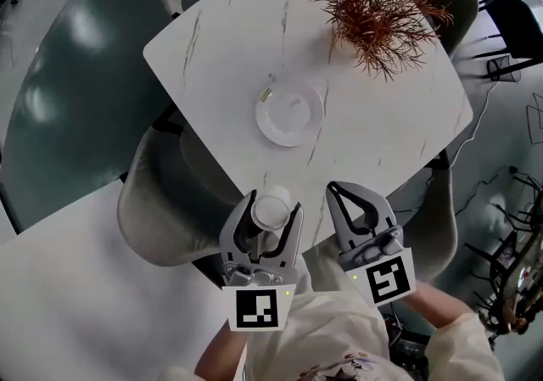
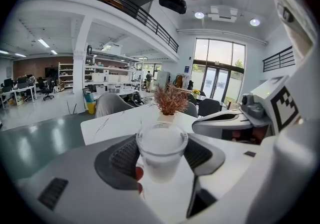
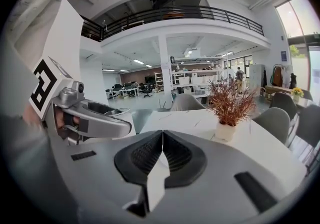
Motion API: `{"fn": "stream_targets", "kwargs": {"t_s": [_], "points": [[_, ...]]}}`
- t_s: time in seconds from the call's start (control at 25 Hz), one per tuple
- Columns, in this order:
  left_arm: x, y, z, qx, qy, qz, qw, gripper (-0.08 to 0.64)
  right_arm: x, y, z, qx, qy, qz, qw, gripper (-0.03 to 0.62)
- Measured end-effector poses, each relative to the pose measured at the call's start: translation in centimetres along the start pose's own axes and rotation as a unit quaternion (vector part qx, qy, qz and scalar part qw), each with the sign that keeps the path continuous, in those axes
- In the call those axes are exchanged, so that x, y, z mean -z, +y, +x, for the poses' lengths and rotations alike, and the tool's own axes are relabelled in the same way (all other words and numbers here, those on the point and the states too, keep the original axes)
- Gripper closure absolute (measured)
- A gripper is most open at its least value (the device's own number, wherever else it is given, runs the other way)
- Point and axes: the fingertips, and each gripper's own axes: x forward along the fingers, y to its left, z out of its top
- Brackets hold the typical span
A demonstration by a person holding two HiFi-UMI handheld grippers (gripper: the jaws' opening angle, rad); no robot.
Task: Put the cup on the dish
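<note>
One cup, one dish, two grippers, with cup and dish apart.
Head view: the left gripper [image 1: 271, 204] clamped the single clear plastic cup [image 1: 273, 213], well short of the round white dish [image 1: 290, 113] on the white marble table [image 1: 221, 40]. Left gripper view: pads pressed the upright cup. Right gripper view: the right gripper [image 3: 161, 152] was empty, its jaws met.

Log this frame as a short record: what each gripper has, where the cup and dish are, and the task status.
left gripper: shut on the cup
right gripper: shut, nothing between the jaws
cup: upright, held over the near edge of the table
dish: white, mid-table, apart from the cup
plant: at the table's far side
task status: cup not yet on the dish
</note>
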Motion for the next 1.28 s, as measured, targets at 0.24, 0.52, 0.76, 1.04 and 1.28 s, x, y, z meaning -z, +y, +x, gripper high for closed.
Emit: {"fn": "stream_targets", "kwargs": {"t_s": [0.24, 0.52, 0.76, 1.04, 1.28], "points": [[0.8, -0.1, 2.6, 0.017, 0.014, 0.038, 0.9990, 0.286, 1.1, -1.2, 1.3, 0.005, 0.000, 0.010, 1.000, 0.586], [1.8, 0.3, 4.9, 0.005, 0.019, 0.014, 0.9997, 0.285, 2.3, -2.7, 2.9, 0.009, 0.005, 0.015, 1.000, 0.586], [2.7, 0.4, 7.0, 0.018, 0.035, 0.051, 0.9979, 0.285, 3.5, -3.7, 4.4, 0.008, 0.012, 0.019, 1.000, 0.586], [3.1, 0.7, 9.3, 0.018, 0.038, 0.059, 0.9974, 0.285, 4.6, -4.4, 5.9, 0.002, 0.017, 0.026, 1.000, 0.586], [3.6, 1.1, 11.3, 0.016, 0.039, 0.057, 0.9975, 0.285, 5.6, -5.7, 7.3, 0.004, 0.024, 0.028, 0.999, 0.586]]}}
